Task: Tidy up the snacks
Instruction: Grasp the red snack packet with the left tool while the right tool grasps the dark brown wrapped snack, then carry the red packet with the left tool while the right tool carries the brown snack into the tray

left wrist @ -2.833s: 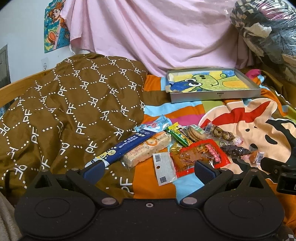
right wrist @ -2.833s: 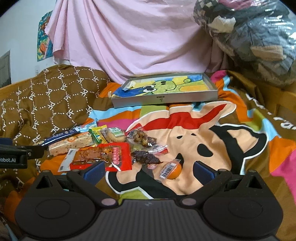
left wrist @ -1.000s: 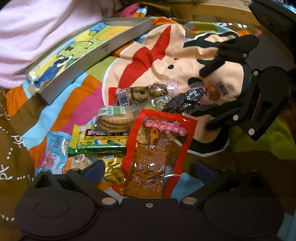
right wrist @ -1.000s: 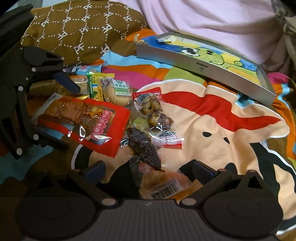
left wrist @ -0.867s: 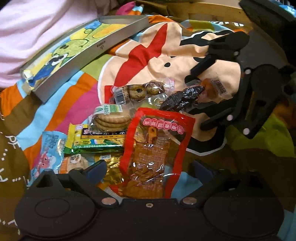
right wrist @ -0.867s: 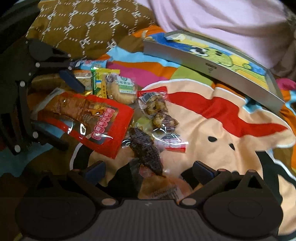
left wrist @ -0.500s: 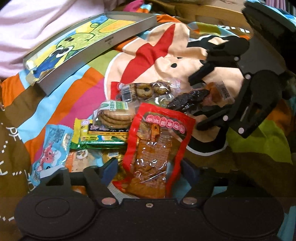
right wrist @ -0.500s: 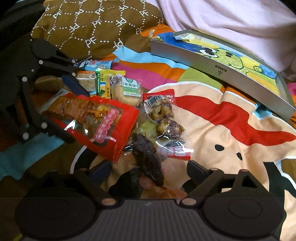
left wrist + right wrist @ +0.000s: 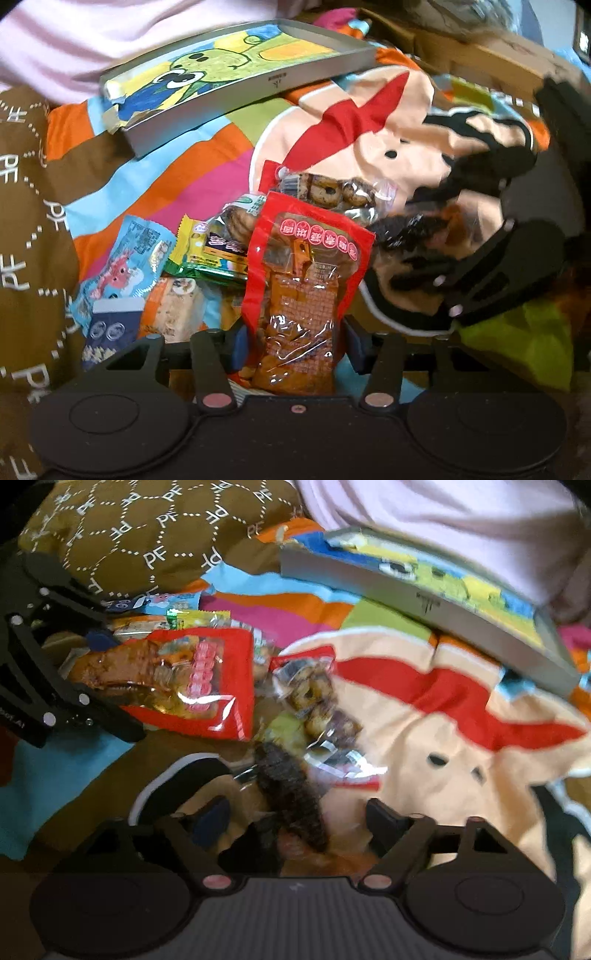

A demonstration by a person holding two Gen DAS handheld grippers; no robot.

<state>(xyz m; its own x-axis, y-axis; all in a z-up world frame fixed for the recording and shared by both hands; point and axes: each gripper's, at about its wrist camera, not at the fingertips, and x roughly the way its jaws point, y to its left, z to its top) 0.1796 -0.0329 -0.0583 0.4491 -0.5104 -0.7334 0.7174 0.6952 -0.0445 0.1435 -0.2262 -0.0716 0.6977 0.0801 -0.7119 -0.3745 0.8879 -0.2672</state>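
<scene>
The red snack pouch (image 9: 306, 280) lies on the bed, its long axis running straight out from the left gripper (image 9: 293, 341), whose narrowed fingers pinch its near end, while rightward the right gripper (image 9: 295, 821), half-closed, straddles a dark wrapped snack (image 9: 291, 797).

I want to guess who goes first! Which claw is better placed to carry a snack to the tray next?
Left, probably. The left claw already has its fingers on both sides of the red packet. The right claw is only nearing the dark snack. The tray lies beyond both.
</scene>
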